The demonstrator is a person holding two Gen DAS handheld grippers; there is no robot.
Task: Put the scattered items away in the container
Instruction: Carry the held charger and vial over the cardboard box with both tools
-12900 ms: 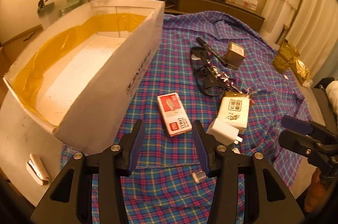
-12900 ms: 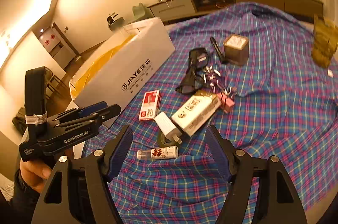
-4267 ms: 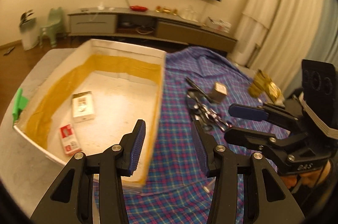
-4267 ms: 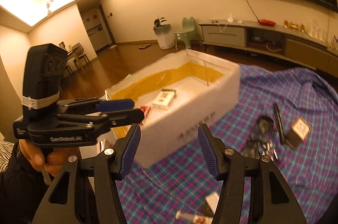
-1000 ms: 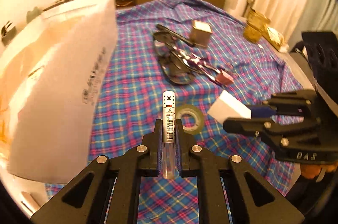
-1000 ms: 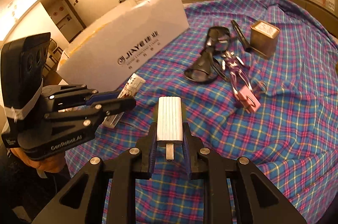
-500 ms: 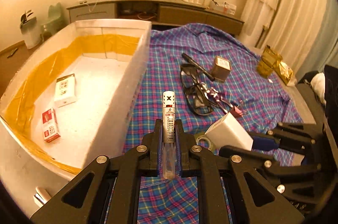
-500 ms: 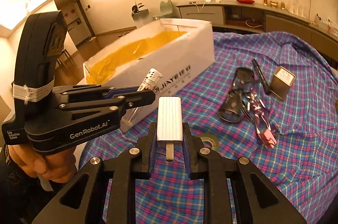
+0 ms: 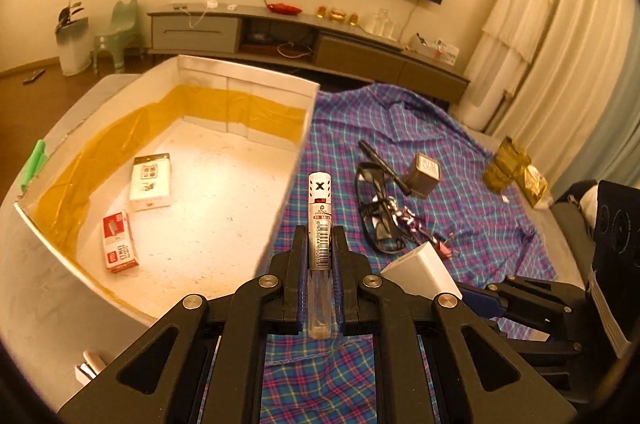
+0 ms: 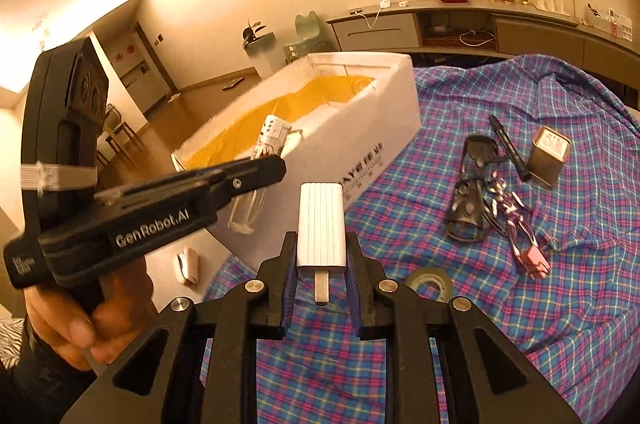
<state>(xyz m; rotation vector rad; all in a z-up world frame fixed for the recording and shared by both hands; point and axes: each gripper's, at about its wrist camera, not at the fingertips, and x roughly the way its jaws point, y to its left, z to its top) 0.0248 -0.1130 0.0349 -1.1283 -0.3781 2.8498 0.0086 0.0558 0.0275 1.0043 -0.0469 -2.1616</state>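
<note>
My left gripper (image 9: pixel 319 244) is shut on a clear tube with a white barcode label (image 9: pixel 319 220), held above the near right wall of the white box (image 9: pixel 296 160). The box, lined with yellow tape, holds a white carton (image 9: pixel 150 176) and a red-and-white pack (image 9: pixel 119 242). My right gripper (image 10: pixel 321 256) is shut on a white charger plug (image 10: pixel 321 226), above the plaid cloth (image 10: pixel 580 288) in front of the box (image 10: pixel 372 112). The left gripper (image 10: pixel 256 172) and its tube (image 10: pixel 272 138) show in the right wrist view.
On the cloth lie black glasses (image 9: pixel 374 208), a black pen (image 9: pixel 384 166), a small tin (image 9: pixel 426 174), a purple keychain (image 10: pixel 520 232) and a tape roll (image 10: pixel 430 282). Gold packets (image 9: pixel 516 172) lie at the far right. A white clip (image 10: pixel 188 266) lies beside the box.
Both grippers have risen and moved toward the box with their items still held. The left gripper's tube now sits over the box's right wall.
</note>
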